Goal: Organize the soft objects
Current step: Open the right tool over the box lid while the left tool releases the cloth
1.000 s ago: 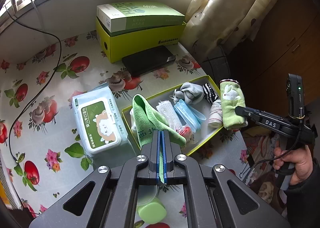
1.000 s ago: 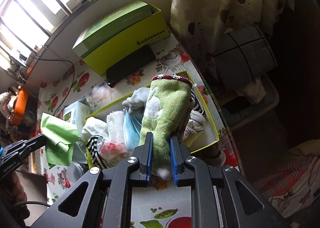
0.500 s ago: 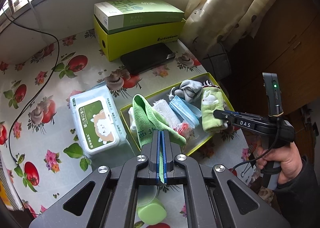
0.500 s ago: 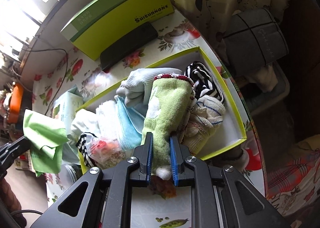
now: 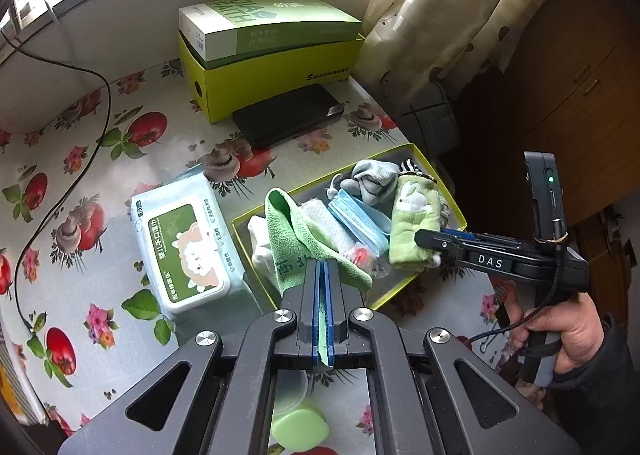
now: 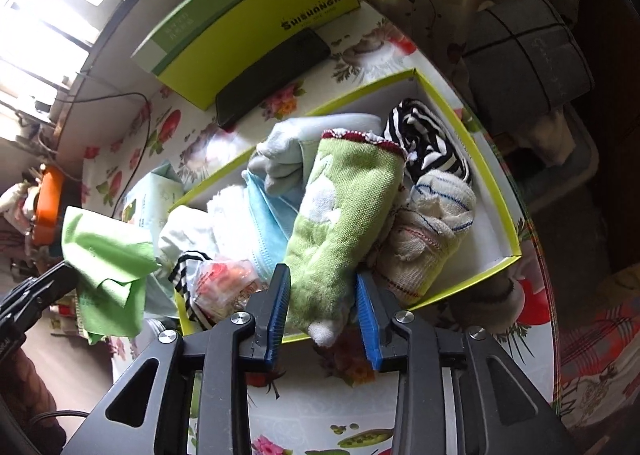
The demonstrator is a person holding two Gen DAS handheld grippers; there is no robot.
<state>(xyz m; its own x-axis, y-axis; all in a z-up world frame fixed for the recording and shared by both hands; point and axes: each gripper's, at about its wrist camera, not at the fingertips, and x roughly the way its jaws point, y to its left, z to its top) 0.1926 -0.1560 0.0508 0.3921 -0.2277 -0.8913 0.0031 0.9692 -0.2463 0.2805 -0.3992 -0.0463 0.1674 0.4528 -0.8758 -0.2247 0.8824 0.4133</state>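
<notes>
Sock [image 6: 344,215]: green knit, white rabbit, red-trimmed cuff, lying in the tray [image 6: 502,191]
Right gripper [image 6: 322,297]: jaws just opening, sock loose between
Left gripper [image 5: 321,287]: clamped on green cloth [image 5: 296,239]

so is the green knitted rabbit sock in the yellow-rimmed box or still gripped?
In the box, released: the green knitted rabbit sock lies on the other items; the right gripper has just been opening, gaps showing beside both pads.

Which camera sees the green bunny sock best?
The right wrist view: the green sock fills the middle, lying in the yellow-rimmed box between the right claw's parted fingers. The left wrist view shows it smaller, though its white bunny is clearer there.
</notes>
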